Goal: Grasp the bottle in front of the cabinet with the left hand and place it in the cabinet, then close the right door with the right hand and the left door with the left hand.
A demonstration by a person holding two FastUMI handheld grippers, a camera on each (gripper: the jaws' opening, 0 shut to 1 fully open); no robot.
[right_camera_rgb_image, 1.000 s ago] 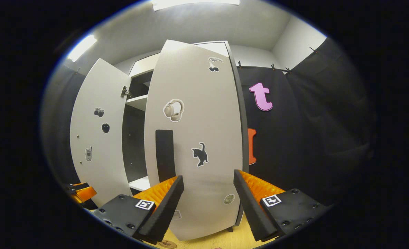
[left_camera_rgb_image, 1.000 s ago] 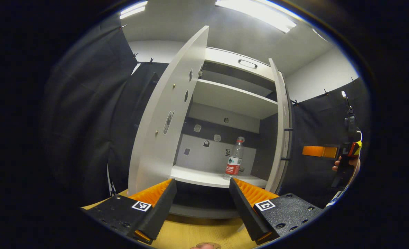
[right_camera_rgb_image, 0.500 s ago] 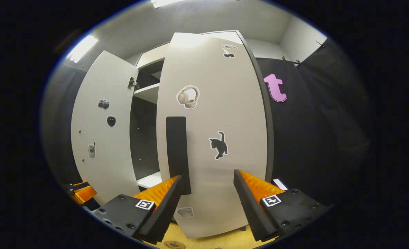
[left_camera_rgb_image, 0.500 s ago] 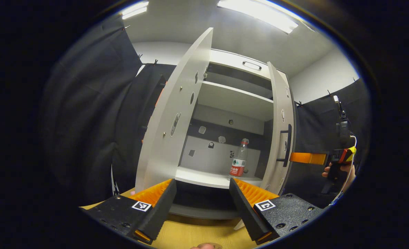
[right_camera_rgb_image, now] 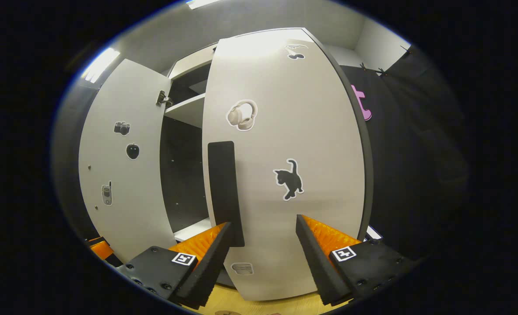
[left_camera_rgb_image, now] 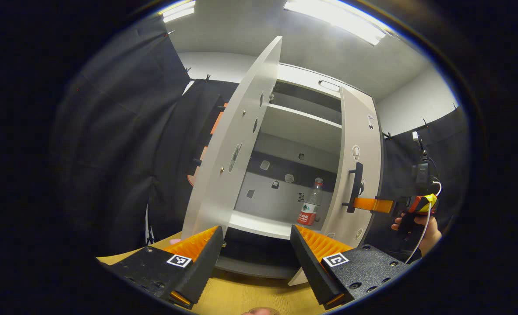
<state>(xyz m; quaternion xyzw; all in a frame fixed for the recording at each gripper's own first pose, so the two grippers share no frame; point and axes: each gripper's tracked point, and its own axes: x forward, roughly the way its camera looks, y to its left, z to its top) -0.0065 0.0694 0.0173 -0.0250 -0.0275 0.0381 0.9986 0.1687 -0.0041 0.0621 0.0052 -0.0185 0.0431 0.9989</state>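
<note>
Closing the right door (right_camera_rgb_image: 285,166) is the step in hand. The water bottle (left_camera_rgb_image: 312,203) already stands upright on the cabinet's lower shelf (left_camera_rgb_image: 263,224), near the right side, so the placing part of the task is judged done.

The right gripper (right_camera_rgb_image: 263,245) faces the outer face of the right door, fingers spread wide and holding nothing. Its left finger (right_camera_rgb_image: 206,258) lies at the lower end of the black vertical handle (right_camera_rgb_image: 224,188); whether it touches cannot be told. In the left gripper view the right gripper (left_camera_rgb_image: 372,204) reaches the door just beside that handle, with a person's hand (left_camera_rgb_image: 416,221) behind it.

Procedure:
- Push on the door face close to the handle side, away from the hinge, for best leverage.
- Keep the push square to the panel so the fingers do not slide across it.
- Slow near the cabinet (left_camera_rgb_image: 304,83) frame to avoid a slam that could topple the bottle.

The left gripper (left_camera_rgb_image: 256,258) waits above the wooden tabletop (left_camera_rgb_image: 250,297), fingers wide apart and empty. The left door (left_camera_rgb_image: 232,148) stands wide open; keep the left gripper clear of the right door's swing until its turn.
</note>
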